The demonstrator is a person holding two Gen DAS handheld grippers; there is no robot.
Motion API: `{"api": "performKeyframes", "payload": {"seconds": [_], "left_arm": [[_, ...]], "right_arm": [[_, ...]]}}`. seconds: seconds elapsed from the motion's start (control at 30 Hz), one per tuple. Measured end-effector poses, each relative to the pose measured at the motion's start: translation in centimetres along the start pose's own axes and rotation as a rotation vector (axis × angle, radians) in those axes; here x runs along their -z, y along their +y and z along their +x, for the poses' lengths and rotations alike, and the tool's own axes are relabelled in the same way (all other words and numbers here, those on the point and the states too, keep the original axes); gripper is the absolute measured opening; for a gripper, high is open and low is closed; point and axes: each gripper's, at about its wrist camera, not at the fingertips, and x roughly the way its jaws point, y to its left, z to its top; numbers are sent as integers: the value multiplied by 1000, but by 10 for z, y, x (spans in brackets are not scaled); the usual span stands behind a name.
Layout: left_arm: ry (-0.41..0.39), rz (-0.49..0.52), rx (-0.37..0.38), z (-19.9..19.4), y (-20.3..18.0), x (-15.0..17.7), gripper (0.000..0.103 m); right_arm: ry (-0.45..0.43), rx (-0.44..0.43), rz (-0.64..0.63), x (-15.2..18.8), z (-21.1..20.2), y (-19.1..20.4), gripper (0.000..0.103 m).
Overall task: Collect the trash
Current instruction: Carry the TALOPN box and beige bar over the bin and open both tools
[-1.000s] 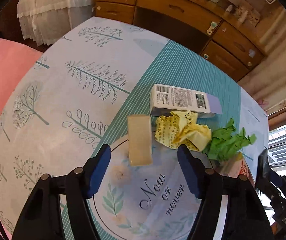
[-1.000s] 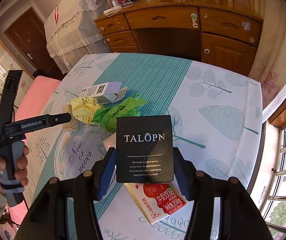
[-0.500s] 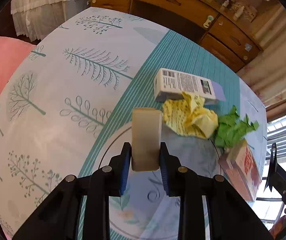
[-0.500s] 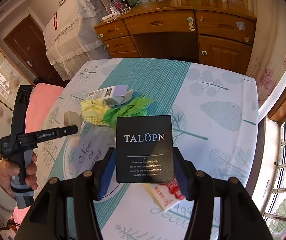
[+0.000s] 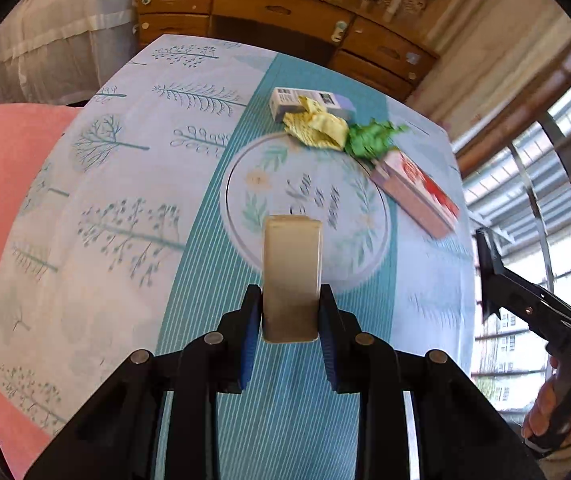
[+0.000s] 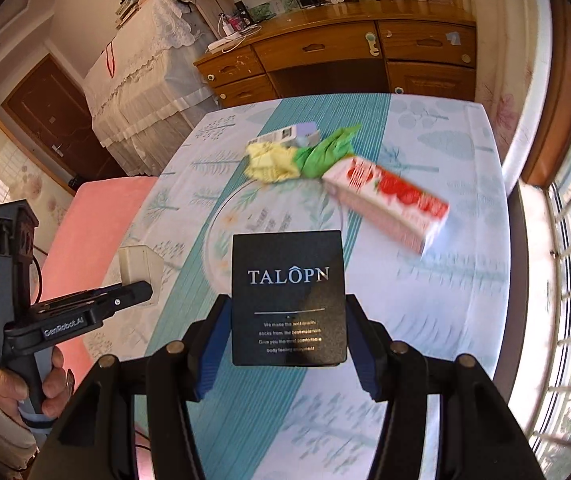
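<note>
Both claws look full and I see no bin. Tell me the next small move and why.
Probably carry both loads off the table to wherever trash goes. The left claw is shut on the beige box and the right claw on the black TALOPN box, so neither can pick up the crumpled yellow paper yet.

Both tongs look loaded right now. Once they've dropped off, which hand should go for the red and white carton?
Right, probably. The red and white carton lies right of the yellow paper and green paper, nearer the right tongs holding the black box. The left tongs grip the beige block.
</note>
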Motion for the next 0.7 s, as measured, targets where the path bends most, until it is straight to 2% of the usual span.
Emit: {"api": "performKeyframes", "payload": {"seconds": [0.17, 0.37, 0.5, 0.7], "left_arm": [[33, 107, 79, -46, 23, 67, 26], [64, 221, 128, -86, 59, 147, 26], [102, 263, 143, -105, 79, 196, 26], [161, 284, 169, -114, 88, 251, 26]], "right_arm": [[-41, 42, 80, 78, -28, 56, 56], [-60, 63, 166, 178, -47, 127, 56], [-33, 72, 204, 232, -52, 160, 56], [64, 89, 238, 298, -50, 181, 56]]}}
